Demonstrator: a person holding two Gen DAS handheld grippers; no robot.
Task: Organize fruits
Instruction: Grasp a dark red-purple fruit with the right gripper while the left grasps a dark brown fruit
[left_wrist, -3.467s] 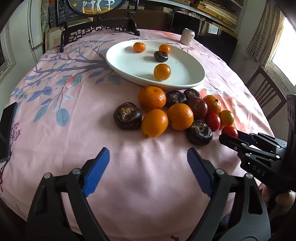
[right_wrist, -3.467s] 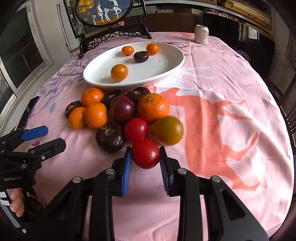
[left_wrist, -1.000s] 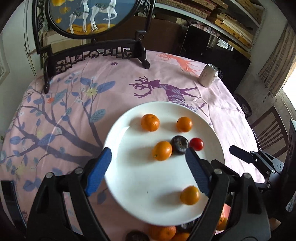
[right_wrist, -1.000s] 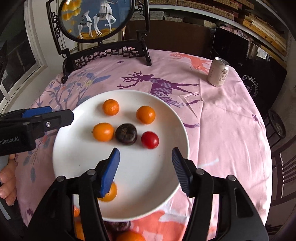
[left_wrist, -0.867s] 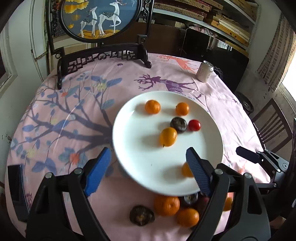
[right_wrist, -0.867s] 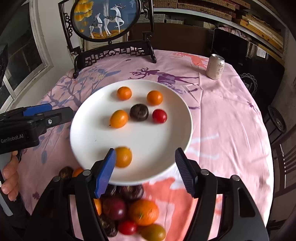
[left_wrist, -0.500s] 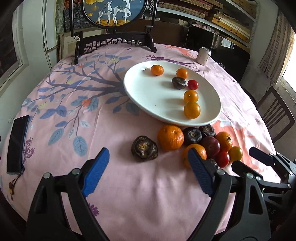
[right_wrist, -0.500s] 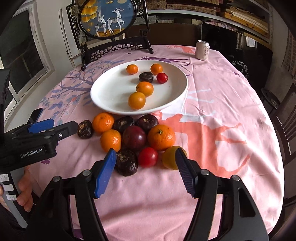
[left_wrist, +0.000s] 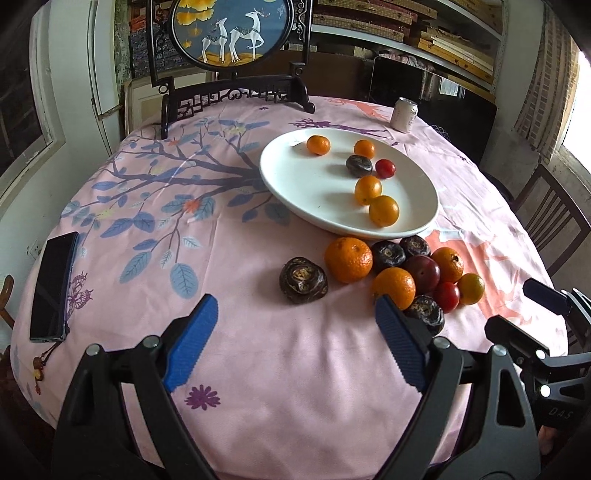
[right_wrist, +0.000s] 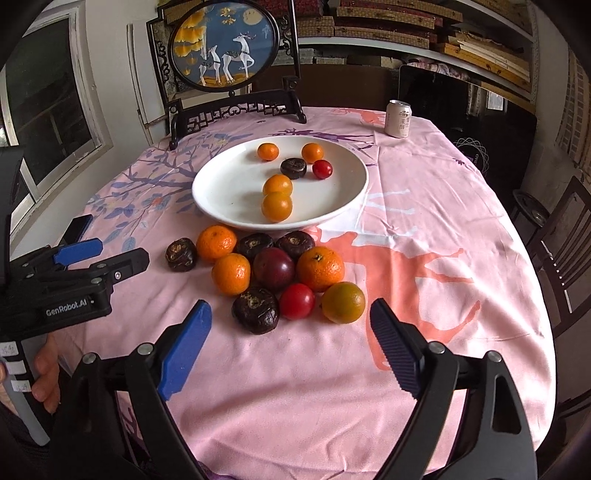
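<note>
Six fruits lie on the plate (right_wrist: 221, 173): four small oranges, a dark fruit and a small tomato (right_wrist: 322, 168). Nine more wait in a pile (right_wrist: 275, 273) on the cloth just near of it, so the sorting looks under half done. The right gripper (right_wrist: 286, 334), jaws just opened and empty, hangs near the pile; the left gripper (left_wrist: 295, 334) gapes empty too.

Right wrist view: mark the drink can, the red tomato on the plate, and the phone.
drink can (right_wrist: 398, 119), right wrist view, middle of its side wall.
red tomato on the plate (right_wrist: 322, 168), right wrist view, centre of its skin.
phone (right_wrist: 78, 227), right wrist view, middle of its dark face.
</note>
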